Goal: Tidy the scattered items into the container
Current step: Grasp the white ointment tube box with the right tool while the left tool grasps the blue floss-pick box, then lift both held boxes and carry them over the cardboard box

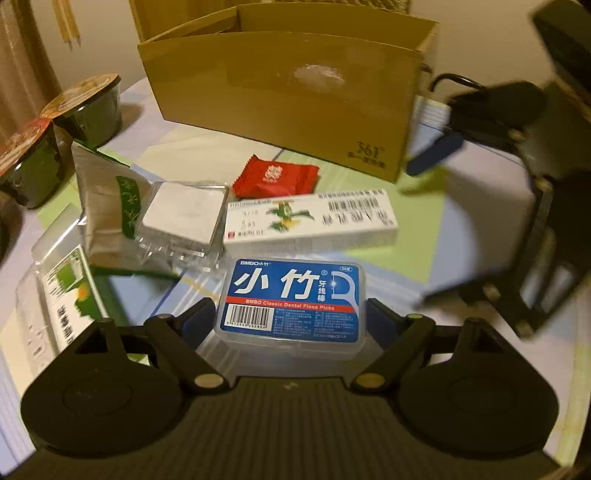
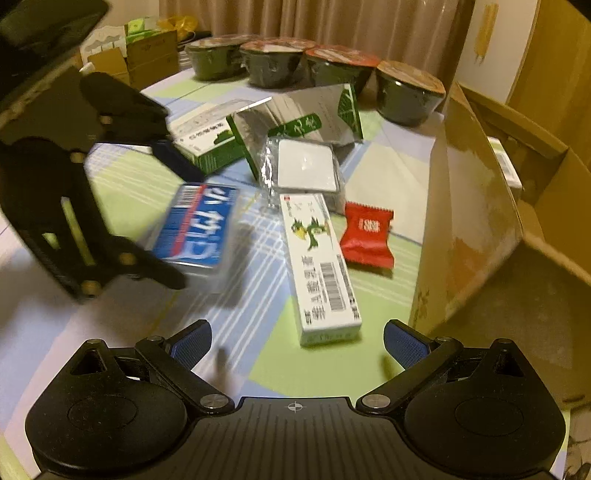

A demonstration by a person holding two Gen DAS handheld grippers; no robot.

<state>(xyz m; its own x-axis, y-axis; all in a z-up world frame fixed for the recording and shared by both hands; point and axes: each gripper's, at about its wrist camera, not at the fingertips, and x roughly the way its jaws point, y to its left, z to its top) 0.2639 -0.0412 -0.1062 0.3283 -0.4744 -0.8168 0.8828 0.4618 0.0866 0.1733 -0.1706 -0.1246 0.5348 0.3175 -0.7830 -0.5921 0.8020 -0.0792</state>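
Lidded bowls [image 2: 338, 70] line the table [image 2: 380, 173] by curtains [image 2: 332, 18].

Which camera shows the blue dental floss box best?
The left wrist view: the floss box sits sharp and centred, label readable, between the left claw fingers. The right wrist view shows it blurred, off to the side.

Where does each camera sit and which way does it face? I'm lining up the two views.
Left wrist: on the left gripper, angled down at the dental floss pick box between its open fingers, cardboard box behind; the right gripper shows at right.
Right wrist: on the right gripper, angled down at the white medicine box, open fingers; the left gripper shows at left.
Shared: floss box, medicine box, red sachet, cardboard box, noodle bowls.
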